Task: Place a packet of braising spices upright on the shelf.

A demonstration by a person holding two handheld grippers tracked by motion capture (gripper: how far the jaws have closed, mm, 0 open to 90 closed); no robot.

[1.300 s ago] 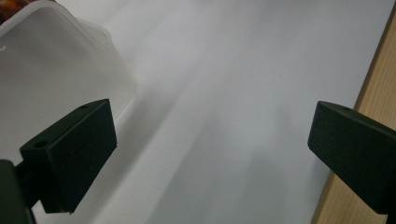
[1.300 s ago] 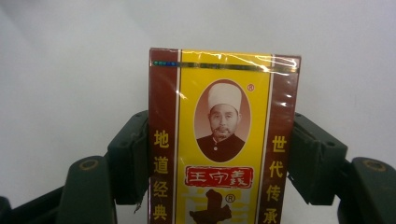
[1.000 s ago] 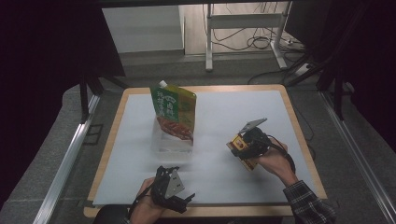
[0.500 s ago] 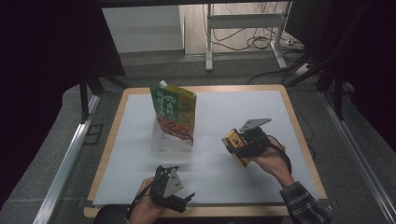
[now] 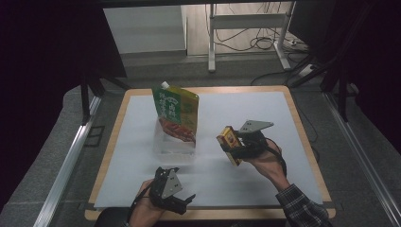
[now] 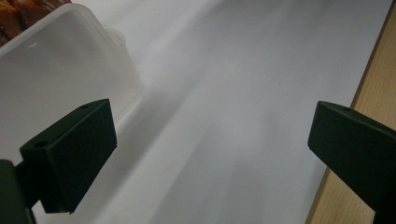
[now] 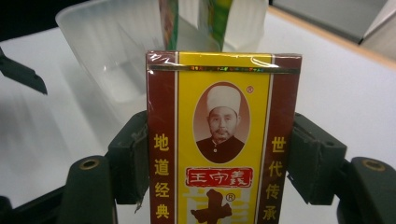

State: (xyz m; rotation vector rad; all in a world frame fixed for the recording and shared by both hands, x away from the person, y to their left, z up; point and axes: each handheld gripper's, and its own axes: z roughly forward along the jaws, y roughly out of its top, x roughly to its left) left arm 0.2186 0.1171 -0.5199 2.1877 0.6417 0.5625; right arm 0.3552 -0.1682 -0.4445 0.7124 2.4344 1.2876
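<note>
Right gripper [image 5: 230, 145] jaws clenched on yellow box [image 7: 223, 140], left gripper [image 5: 182, 201] jaws released, clear tub [image 5: 174, 144] holding green pouch [image 5: 176, 111]

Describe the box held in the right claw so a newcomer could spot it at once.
On the white table sheet, look right of the clear plastic container holding the green pouch. There the right claw grips a small yellow box, the only yellow and dark red packet, with a portrait on its front.

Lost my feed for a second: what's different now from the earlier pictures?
The right gripper, clamped on the yellow box, carried it left toward the clear container. The left gripper stayed open near the table's front edge; the green pouch stayed standing in the container.
</note>
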